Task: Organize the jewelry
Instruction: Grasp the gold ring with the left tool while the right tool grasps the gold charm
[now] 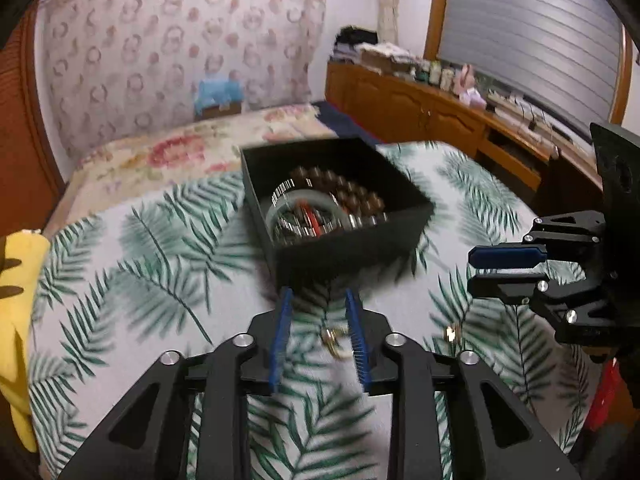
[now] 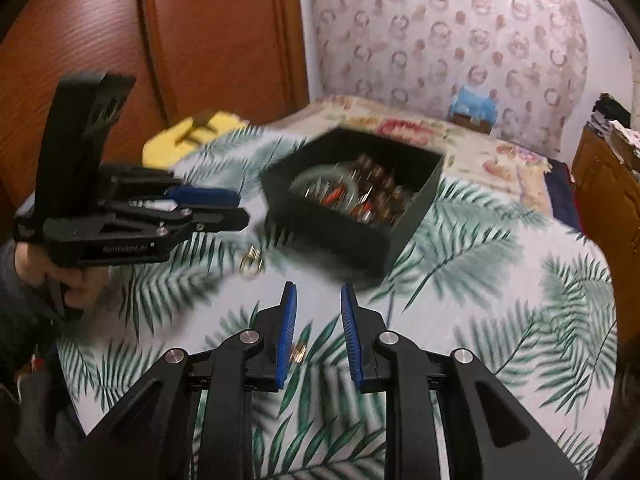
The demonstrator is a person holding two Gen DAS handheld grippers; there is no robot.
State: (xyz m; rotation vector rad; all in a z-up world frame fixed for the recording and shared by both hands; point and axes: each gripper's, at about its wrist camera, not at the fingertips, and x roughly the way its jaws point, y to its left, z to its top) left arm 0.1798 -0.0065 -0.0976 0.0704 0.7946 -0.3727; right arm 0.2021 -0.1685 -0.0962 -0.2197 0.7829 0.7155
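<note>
A black open box [image 1: 352, 248] [image 2: 328, 232] holding beaded bracelets [image 1: 352, 196] and a pale bangle [image 1: 304, 200] sits on a leaf-print cloth [image 1: 140, 260]. Two small gold rings lie on the cloth in front of it. One ring [image 1: 334, 340] [image 2: 251, 264] lies between the blue pads of my left gripper [image 1: 318, 294] [image 2: 242, 210], nearer the right pad, and neither pad presses on it. The other ring [image 1: 452, 334] [image 2: 298, 352] lies just inside the left pad of my right gripper [image 2: 318, 288] [image 1: 474, 270], loose on the cloth. Both grippers stand open and tilt down.
A yellow soft thing [image 1: 20, 300] [image 2: 192, 136] lies at the cloth's left edge. Behind the box are a floral bedspread [image 1: 180, 152] and a padded headboard [image 1: 180, 40]. A wooden cabinet [image 1: 420, 108] runs along the right. A hand [image 2: 76, 280] holds the left gripper.
</note>
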